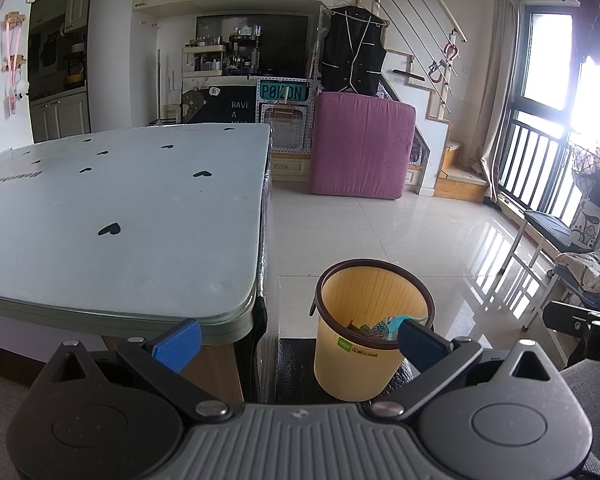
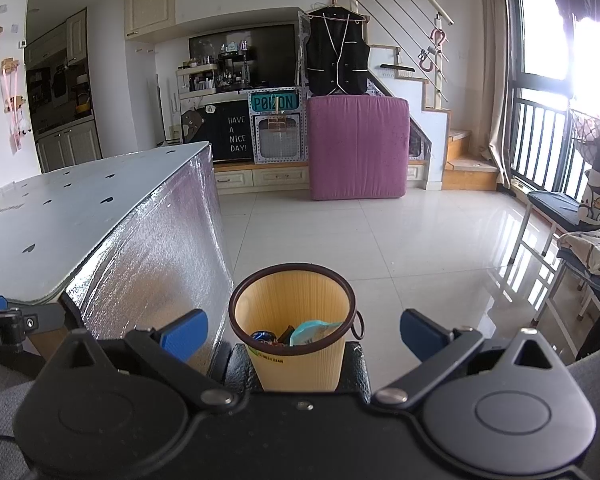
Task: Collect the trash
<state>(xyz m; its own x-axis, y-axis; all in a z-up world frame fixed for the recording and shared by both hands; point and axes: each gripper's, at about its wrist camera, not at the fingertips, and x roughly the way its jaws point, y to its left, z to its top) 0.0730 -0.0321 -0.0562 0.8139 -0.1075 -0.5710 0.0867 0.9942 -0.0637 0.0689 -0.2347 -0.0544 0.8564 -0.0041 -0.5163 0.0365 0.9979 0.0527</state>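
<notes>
Bare counter (image 1: 120, 208) at left, and your left claw (image 1: 298, 342) and right claw (image 2: 304, 334) both hang wide open and empty, since the wrappers (image 2: 312, 330) already sit inside the yellow bin (image 2: 296, 320) at lower center, beside the counter.

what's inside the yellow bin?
The bin holds several wrappers: a teal packet, a dark blue one, a brown one between. Anything deeper is hidden by the front wall.

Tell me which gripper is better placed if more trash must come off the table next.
Left, probably. The left gripper is open and faces the table, with the bin off-centre. The right gripper, also open, is centred on the bin.
</notes>
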